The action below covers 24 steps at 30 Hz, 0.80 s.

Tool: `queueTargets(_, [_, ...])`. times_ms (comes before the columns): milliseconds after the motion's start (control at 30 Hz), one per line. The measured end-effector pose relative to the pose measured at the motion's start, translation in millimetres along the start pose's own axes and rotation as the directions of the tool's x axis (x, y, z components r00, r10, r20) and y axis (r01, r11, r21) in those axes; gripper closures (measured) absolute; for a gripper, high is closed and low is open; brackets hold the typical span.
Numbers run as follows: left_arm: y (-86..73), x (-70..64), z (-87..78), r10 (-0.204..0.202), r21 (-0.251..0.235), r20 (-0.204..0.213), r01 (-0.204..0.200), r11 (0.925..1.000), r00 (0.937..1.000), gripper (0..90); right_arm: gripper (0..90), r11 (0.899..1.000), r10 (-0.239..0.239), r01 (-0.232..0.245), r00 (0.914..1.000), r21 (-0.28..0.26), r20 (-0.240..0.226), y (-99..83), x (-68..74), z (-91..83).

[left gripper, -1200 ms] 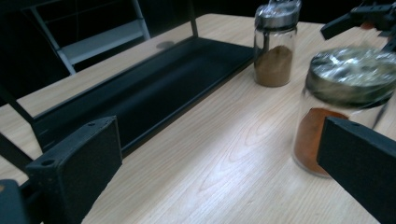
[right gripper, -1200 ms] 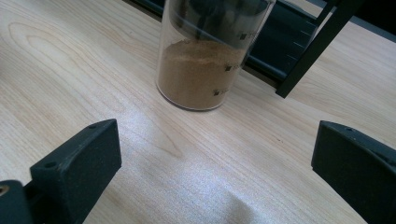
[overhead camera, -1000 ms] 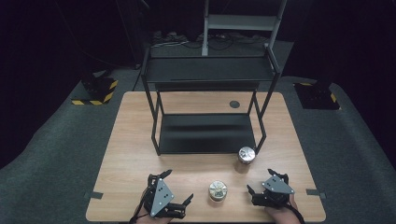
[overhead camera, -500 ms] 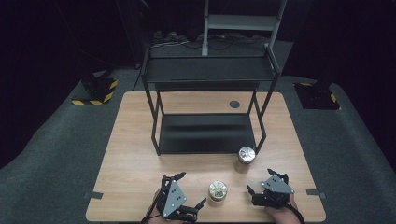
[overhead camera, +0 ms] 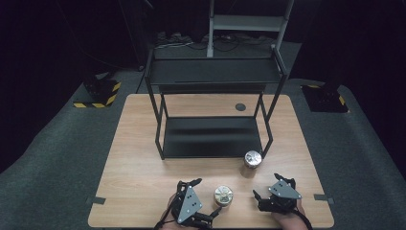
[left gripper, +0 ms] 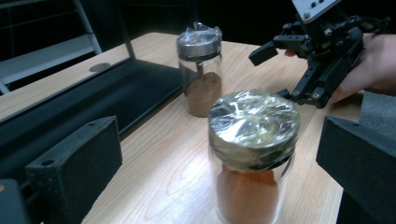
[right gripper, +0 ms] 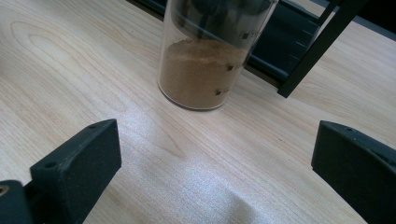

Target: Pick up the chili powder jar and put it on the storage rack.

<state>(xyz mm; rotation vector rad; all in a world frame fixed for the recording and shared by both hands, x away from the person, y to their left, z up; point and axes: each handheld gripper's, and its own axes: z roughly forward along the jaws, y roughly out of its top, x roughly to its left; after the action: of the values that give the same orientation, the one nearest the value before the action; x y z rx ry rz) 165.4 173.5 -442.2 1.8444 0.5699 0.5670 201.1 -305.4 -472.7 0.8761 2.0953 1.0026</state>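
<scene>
Tipping is the main risk: the left tongs [overhead camera: 207, 201] stand wide beside the clear glass jar of orange powder with a foil-wrapped lid [left gripper: 252, 154] on the wooden table [overhead camera: 143, 187]. A jaw clipping its lid would probably topple it. The right tongs [overhead camera: 264, 189], also wide and empty, face the second clear jar of brown powder [right gripper: 210, 65].

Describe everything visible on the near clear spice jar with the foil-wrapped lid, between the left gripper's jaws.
The near clear glass spice jar stands upright on the light wooden table, its cylinder holding orange-red powder under a dark lid covered in crinkled shiny film. It sits between the left gripper's open black jaws, touching neither as far as the left gripper view shows. A second jar with brown powder stands apart behind it.
</scene>
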Motion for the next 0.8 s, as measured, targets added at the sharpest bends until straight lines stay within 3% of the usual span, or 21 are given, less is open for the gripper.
queueTargets(800, [-3.5, 0.8, 33.4, -0.041, 0.002, 0.077, 0.041, 0.9992, 0.9962, 0.7, 0.4, 1.000, 0.004, -0.004, 1.0000, -0.001, -0.006, -0.3, -1.8, 0.0])
